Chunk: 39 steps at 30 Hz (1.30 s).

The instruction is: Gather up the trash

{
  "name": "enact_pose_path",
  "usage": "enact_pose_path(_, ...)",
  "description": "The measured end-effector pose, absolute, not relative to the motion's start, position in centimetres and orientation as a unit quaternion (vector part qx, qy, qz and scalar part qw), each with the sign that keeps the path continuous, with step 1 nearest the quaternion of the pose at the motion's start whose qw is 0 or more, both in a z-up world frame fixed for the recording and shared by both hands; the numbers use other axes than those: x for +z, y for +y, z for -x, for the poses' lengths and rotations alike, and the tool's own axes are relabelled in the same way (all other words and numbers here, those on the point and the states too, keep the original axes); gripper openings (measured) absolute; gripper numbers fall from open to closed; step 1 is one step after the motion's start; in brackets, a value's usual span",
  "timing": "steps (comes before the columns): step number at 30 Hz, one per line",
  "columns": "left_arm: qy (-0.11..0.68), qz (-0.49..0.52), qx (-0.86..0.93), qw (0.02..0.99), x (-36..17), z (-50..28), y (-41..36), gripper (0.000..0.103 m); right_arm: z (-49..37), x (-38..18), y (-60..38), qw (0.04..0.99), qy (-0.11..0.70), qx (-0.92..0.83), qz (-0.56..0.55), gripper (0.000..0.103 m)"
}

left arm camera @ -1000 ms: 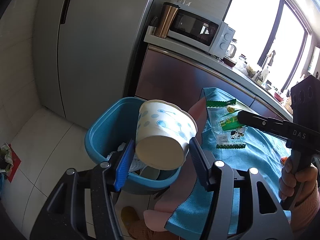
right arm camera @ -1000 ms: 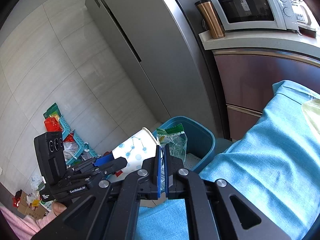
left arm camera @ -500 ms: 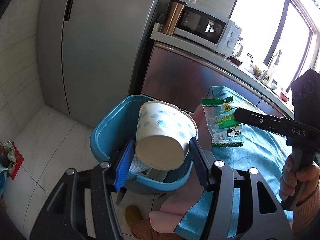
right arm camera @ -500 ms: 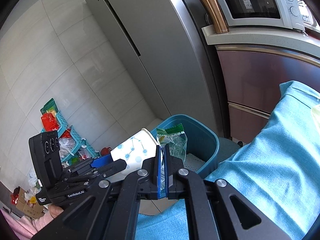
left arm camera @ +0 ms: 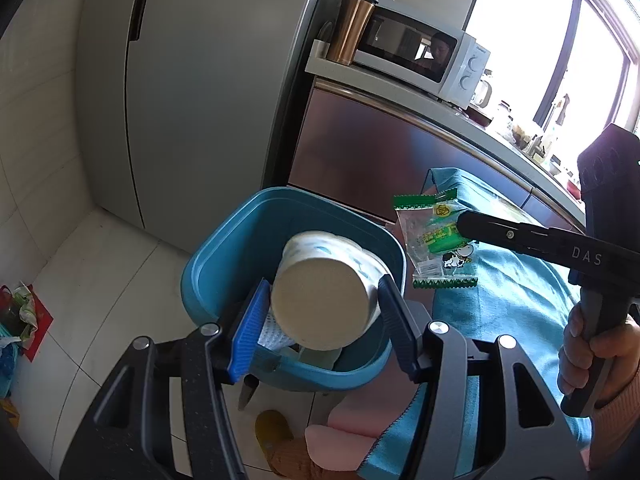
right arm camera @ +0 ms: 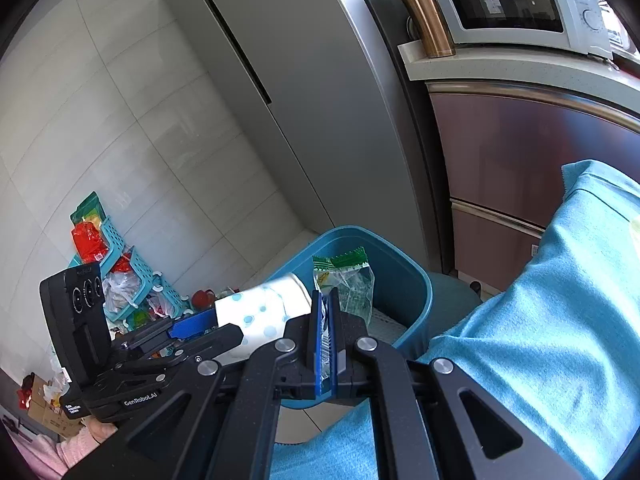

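My left gripper [left arm camera: 322,312] is shut on a white paper cup with blue dots [left arm camera: 324,300]. The cup lies tipped with its base toward the camera, over the mouth of the blue bin [left arm camera: 248,224]. In the right wrist view the same paper cup [right arm camera: 260,312] hangs at the rim of the blue bin [right arm camera: 416,280]. My right gripper [right arm camera: 326,300] is shut on a clear wrapper with green edges [right arm camera: 348,280], held above the bin's near side. From the left wrist view the wrapper [left arm camera: 436,244] dangles from the right gripper [left arm camera: 464,220] just right of the bin.
White trash lies inside the bin. A table under a light-blue cloth [right arm camera: 540,320] stands right of the bin. A grey fridge [left arm camera: 200,80] and a counter with a microwave [left arm camera: 420,56] rise behind. A yellow slipper [left arm camera: 276,428] and scattered litter [right arm camera: 120,280] lie on the tiled floor.
Both grippers have moved closer to the bin. The cup now hangs over the bin's opening and is tipped further, base toward the camera. Both grips are unchanged.
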<state>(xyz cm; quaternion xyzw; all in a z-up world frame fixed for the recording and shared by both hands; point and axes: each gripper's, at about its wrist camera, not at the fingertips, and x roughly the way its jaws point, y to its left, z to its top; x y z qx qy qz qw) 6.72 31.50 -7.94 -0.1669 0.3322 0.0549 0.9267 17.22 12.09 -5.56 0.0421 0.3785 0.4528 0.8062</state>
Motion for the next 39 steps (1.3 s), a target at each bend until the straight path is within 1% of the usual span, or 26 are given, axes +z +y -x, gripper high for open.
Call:
enact_pose_path(23, 0.353, 0.152, 0.086, 0.919, -9.8, -10.7, 32.9, 0.055, -19.2, -7.7, 17.0, 0.803, 0.411, 0.432, 0.014, 0.002)
enact_pose_path(25, 0.354, 0.151, 0.089, 0.919, -10.0, -11.3, 33.1, 0.055, -19.5, -8.0, 17.2, 0.801, 0.416, 0.429, 0.013, 0.003)
enact_pose_path(26, 0.355, 0.150, 0.089, 0.918, -10.1, -11.6, 33.2, 0.055, -19.7, -8.2, 17.3, 0.801, 0.420, 0.427, 0.013, 0.004)
enact_pose_path(30, 0.366, 0.150, 0.089, 0.914, -10.7, -12.8, 33.3, 0.055, -20.5, -8.9, 17.7, 0.796, 0.434, 0.421, 0.007, 0.005)
enact_pose_path(36, 0.375, 0.150, 0.089, 0.910, -11.6, -13.8, 33.1, 0.055, -20.6, -8.9, 17.0, 0.798, 0.430, 0.421, -0.001, 0.005)
enact_pose_path(39, 0.374, 0.152, 0.088, 0.911, -11.8, -14.0, 33.0, 0.055, -20.6, -9.0, 16.3, 0.798, 0.429, 0.422, -0.009, 0.007)
